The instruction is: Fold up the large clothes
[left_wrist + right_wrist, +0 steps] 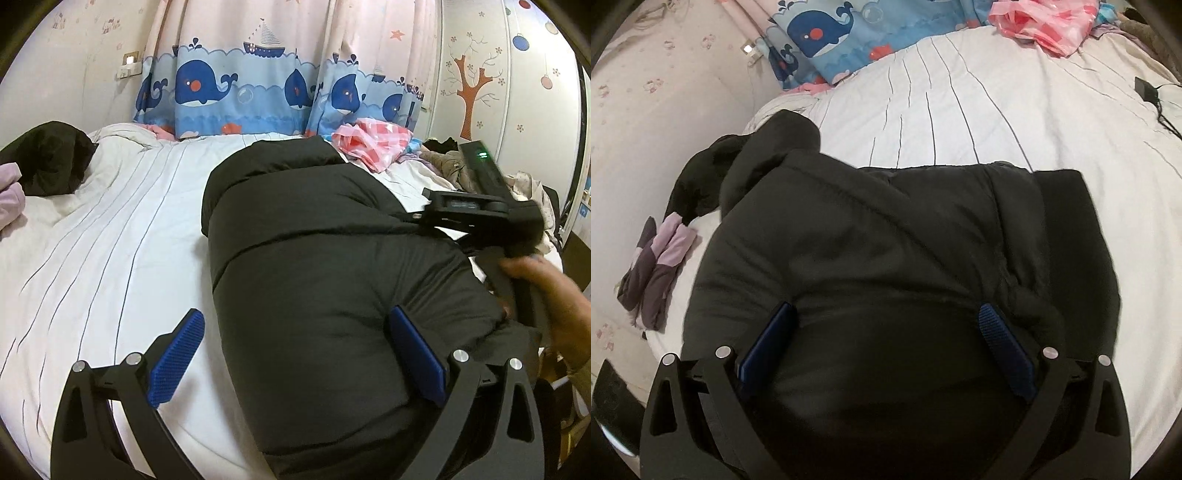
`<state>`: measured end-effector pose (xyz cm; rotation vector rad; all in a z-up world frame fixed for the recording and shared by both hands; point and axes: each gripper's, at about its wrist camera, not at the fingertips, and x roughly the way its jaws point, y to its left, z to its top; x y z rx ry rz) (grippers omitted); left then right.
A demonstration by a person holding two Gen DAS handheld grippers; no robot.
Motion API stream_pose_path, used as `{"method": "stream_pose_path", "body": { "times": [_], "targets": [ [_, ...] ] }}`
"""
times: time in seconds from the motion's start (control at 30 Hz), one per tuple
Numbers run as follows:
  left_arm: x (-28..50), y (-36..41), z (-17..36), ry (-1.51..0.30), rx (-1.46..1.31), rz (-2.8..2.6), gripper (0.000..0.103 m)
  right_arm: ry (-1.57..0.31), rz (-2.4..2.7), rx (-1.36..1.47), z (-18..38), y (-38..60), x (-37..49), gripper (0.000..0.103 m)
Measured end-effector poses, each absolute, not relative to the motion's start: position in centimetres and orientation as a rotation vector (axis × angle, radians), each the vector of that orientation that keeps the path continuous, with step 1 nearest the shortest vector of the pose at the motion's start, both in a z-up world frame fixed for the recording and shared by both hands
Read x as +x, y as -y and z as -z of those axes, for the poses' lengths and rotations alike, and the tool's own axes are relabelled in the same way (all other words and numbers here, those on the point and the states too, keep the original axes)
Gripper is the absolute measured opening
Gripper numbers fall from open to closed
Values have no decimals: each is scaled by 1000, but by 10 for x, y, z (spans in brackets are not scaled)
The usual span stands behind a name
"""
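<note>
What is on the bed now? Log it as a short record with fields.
garment: black padded coat, bundled in thick folds on the bed
surface: white striped bedsheet
left tool: open, one pad over the sheet, the other against the coat's near end
right tool: open, coat bulging between its pads
other items: pink checked cloth by the whale curtain; purple folded garment at the bed's edge; second dark garment at the far left

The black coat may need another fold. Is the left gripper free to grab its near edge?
Probably yes: the left gripper is open, one finger already over the coat, nothing between them.
</note>
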<state>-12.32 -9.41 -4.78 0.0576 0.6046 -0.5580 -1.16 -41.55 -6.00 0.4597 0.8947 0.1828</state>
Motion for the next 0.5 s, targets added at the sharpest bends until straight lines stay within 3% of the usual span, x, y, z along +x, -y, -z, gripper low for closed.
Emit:
{"method": "stream_pose_path", "body": {
  "times": [0.27, 0.5],
  "targets": [
    [-120, 89, 47, -621, 14, 586, 96, -884, -155, 465, 41, 429, -66, 96],
    [-54, 30, 68, -843, -519, 673, 96, -931, -82, 555, 59, 468, -87, 96]
  ]
}}
